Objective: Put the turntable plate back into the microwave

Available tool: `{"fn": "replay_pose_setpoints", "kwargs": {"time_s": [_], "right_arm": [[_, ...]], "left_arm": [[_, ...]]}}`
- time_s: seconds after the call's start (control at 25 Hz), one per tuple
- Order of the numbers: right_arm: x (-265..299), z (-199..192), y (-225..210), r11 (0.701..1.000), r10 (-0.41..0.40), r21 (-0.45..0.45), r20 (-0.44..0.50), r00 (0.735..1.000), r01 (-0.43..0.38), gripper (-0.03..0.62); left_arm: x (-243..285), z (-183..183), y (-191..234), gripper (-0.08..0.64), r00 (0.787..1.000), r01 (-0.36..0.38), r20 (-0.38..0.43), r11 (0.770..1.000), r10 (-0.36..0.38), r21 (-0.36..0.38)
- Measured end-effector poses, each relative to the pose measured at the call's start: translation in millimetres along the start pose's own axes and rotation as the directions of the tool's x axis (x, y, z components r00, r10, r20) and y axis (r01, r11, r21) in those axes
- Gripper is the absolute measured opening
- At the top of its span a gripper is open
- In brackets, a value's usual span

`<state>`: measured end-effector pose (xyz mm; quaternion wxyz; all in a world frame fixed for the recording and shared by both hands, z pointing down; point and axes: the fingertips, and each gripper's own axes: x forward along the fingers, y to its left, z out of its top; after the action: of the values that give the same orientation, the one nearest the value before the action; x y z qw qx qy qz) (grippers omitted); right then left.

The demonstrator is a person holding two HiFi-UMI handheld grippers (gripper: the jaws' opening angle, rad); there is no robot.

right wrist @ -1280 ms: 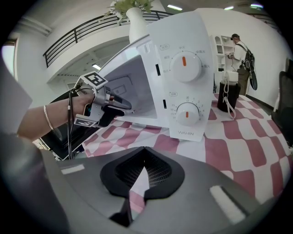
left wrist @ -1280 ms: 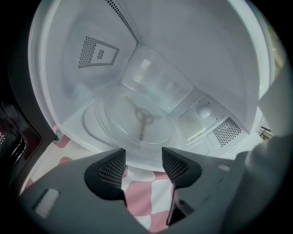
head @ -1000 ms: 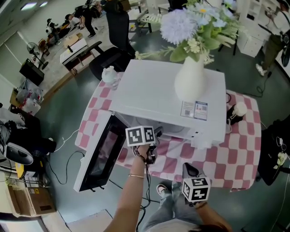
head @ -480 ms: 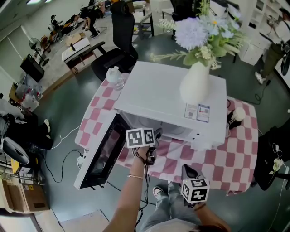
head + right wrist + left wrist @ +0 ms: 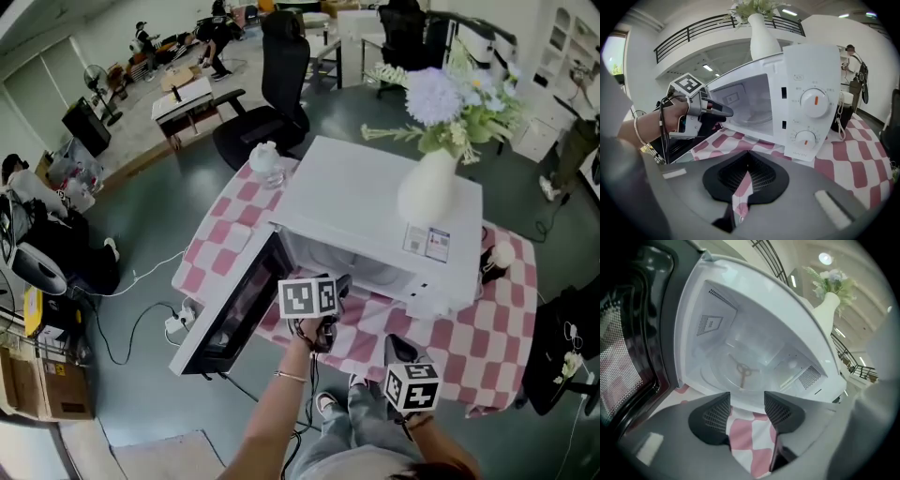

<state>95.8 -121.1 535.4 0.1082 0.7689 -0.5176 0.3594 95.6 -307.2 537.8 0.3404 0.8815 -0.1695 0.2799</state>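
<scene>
White microwave [image 5: 375, 206] stands open on the checked worktop [image 5: 469, 347]. Left tongs [image 5: 746, 404] released at its mouth; right tongs [image 5: 747, 164] clenched, empty.

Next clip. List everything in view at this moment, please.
tablecloth: one, pink-and-white checked, mid-floor
microwave: one, white, on the tablecloth, door open leftward
turntable plate: one, clear, seemingly on the microwave's floor
vase of flowers: one, white, atop the microwave
bottle: one, clear, tablecloth's far left corner
dark container: one, white-topped, right of the microwave
office chair: one, black, beyond the tablecloth
left gripper: one, grey, open and empty, facing the microwave
right gripper: one, grey, shut and empty, right of the left gripper
</scene>
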Motion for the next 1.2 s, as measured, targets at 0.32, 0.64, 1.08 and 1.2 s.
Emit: {"fn": "replay_pose_setpoints", "kwargs": {"time_s": [0.32,0.64,1.08,1.2], "right_arm": [[0.3,29.8,13.5,0.999,0.036,-0.022,0.048,0.998,-0.035,0.011],[-6.2,65.4,28.5,0.995,0.084,-0.055,0.119,0.989,-0.078,0.011],[-15.0,99.9,37.0,0.992,0.113,-0.073,0.198,0.974,-0.101,0.011],[-17.3,106.0,39.8,0.991,0.118,-0.084,0.217,0.969,-0.102,0.011]], "left_arm": [[-46.4,6.2,-21.4,0.206,0.994,-0.066,0.09,0.989,0.055,0.13],[-88.1,10.0,-32.3,0.135,0.974,-0.144,0.2,0.967,0.102,0.21],[-139.7,17.5,-23.3,-0.003,0.881,-0.205,0.454,0.972,0.132,0.115],[-144.0,14.3,-19.8,-0.003,0.873,-0.205,0.468,0.974,0.139,0.093]]}}
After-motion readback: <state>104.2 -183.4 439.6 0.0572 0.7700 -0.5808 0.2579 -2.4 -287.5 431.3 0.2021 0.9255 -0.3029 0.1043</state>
